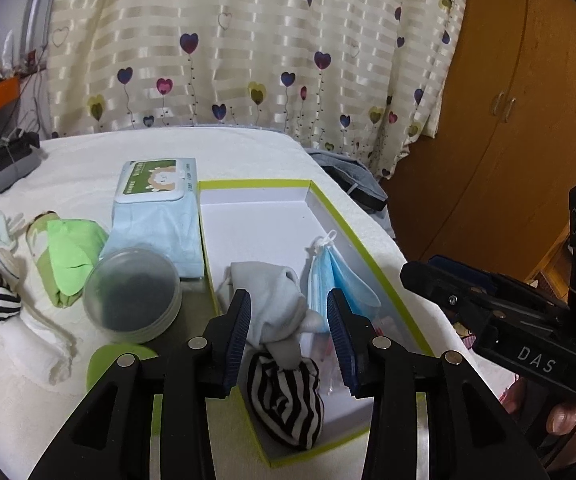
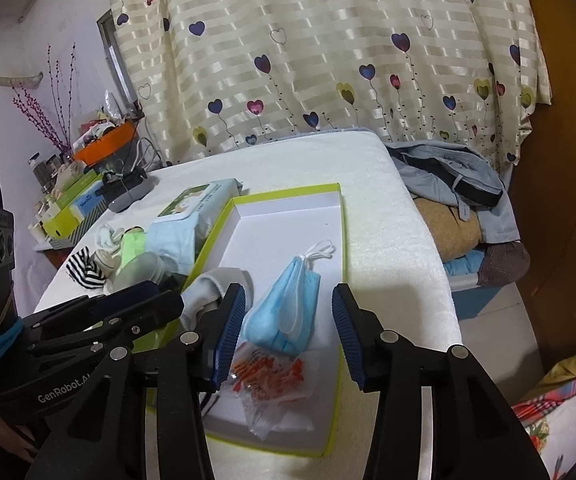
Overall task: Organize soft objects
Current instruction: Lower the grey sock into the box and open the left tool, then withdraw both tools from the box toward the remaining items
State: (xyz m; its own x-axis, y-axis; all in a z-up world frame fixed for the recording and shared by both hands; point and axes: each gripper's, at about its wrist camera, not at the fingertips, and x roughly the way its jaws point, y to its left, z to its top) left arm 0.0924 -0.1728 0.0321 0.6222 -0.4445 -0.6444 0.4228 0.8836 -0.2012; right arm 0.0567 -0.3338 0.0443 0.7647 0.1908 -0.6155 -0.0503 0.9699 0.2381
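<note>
Hovering over the green-edged box (image 1: 367,256), both grippers stood parted and empty: the left gripper (image 1: 289,330) above a striped sock (image 1: 288,400) and grey sock (image 1: 276,300), the right gripper (image 2: 288,324) above the blue face mask (image 2: 284,312). Farther off, beside the box, lay a wipes pack (image 1: 156,200).

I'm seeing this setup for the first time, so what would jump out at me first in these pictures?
Probably the lime-rimmed white box on the towel-covered table, holding a folded blue face mask and a striped and grey sock bundle. Both tongs, left and right, hover open above it. More soft items, like a green cloth, lie beside the box.
</note>
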